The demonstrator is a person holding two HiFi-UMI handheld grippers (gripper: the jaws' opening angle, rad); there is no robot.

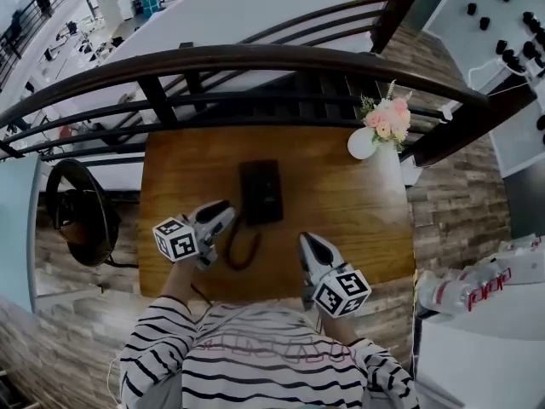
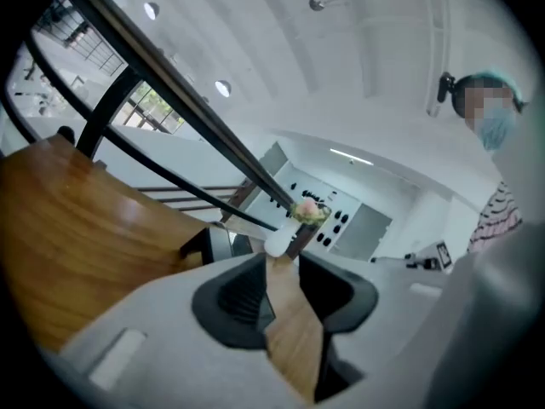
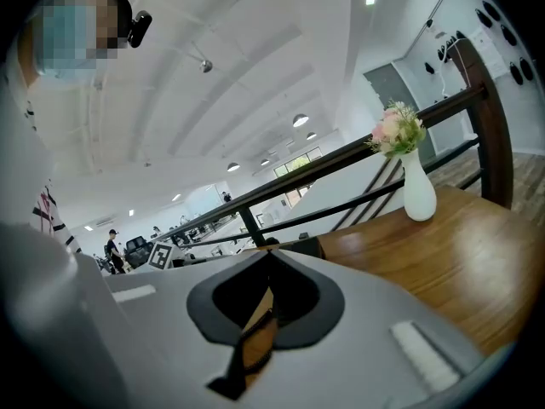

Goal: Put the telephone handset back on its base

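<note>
A black telephone (image 1: 260, 192) lies at the middle of the wooden table (image 1: 358, 203); its handset looks to rest on the base. Its dark cord (image 1: 243, 252) loops toward the table's near edge. My left gripper (image 1: 223, 216) hovers just left of the phone, open, with only bare table wood showing between its jaws (image 2: 281, 267). The phone (image 2: 197, 244) appears as a dark block beyond the left jaw. My right gripper (image 1: 306, 244) is near the front edge, right of the cord, its tips meeting (image 3: 268, 258) on nothing. The phone's edge (image 3: 302, 247) peeks over it.
A white vase of pink flowers (image 1: 368, 139) stands at the table's far right corner. A dark curved railing (image 1: 255, 58) runs behind the table. A round black chair (image 1: 81, 211) sits to the left, and bottles (image 1: 464, 290) lie to the right.
</note>
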